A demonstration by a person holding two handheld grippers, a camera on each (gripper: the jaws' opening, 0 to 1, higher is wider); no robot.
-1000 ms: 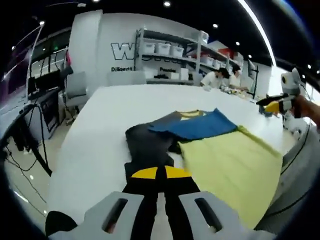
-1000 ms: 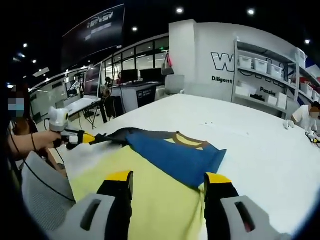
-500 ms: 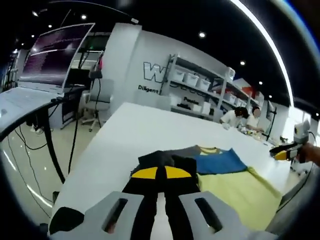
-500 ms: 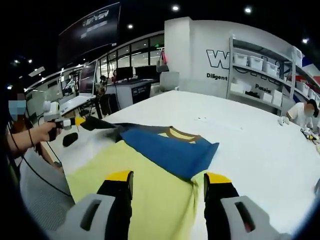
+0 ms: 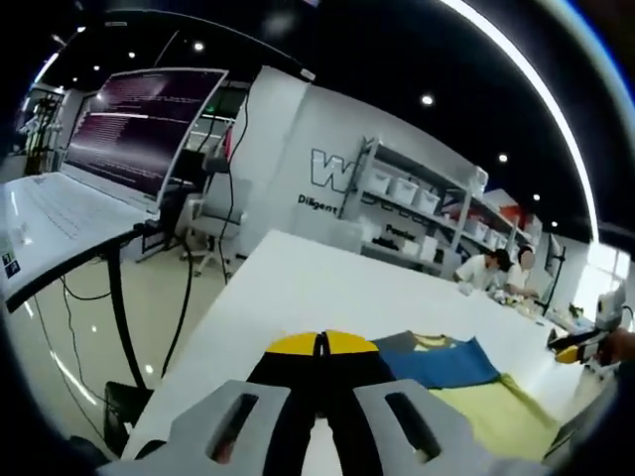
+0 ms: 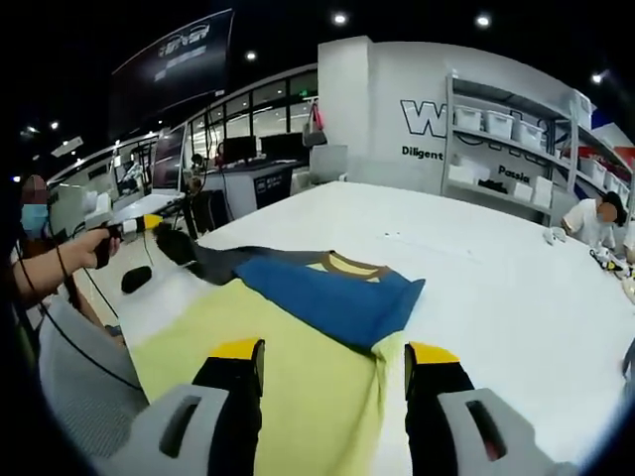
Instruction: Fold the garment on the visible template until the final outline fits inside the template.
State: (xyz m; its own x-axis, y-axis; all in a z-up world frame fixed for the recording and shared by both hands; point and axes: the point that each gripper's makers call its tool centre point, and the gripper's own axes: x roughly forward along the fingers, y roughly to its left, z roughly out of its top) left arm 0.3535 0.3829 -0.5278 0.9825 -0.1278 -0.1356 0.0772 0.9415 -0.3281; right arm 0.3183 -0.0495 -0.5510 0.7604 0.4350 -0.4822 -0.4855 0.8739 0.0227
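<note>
- Two handheld grippers work over a long white table [image 6: 516,288] in a bright workshop.
- Nearest in the right gripper view, the right gripper [image 6: 334,372] has its yellow-tipped jaws spread wide apart and holds nothing. It hovers above the yellow area.
- Just beyond those jaws lies the garment [image 6: 332,297], a shirt with a blue body, a dark grey sleeve and a yellow-trimmed collar. It rests partly over a pale yellow sheet, which is probably the template [image 6: 288,387].
- Nearest in the left gripper view, the left gripper [image 5: 319,347] has its jaws pressed together. In the right gripper view it [image 6: 149,224] sits at the far left in the person's hand [image 6: 94,245], raised off the table, with the dark sleeve [image 6: 198,260] stretching up towards its tip. It appears to be pinching the sleeve end, though the contact itself is too small to confirm.
- Farther off, shelving with white bins [image 6: 496,149] lines a white wall, and seated people [image 6: 595,223] work at the table's far end.
- Judged from this, the step in hand is lifting the sleeve to fold it inward across the blue body.
- Next move, by my estimate: carry the sleeve over and lay it flat, with the empty gripper steadying the body so nothing slips past the yellow outline.
</note>
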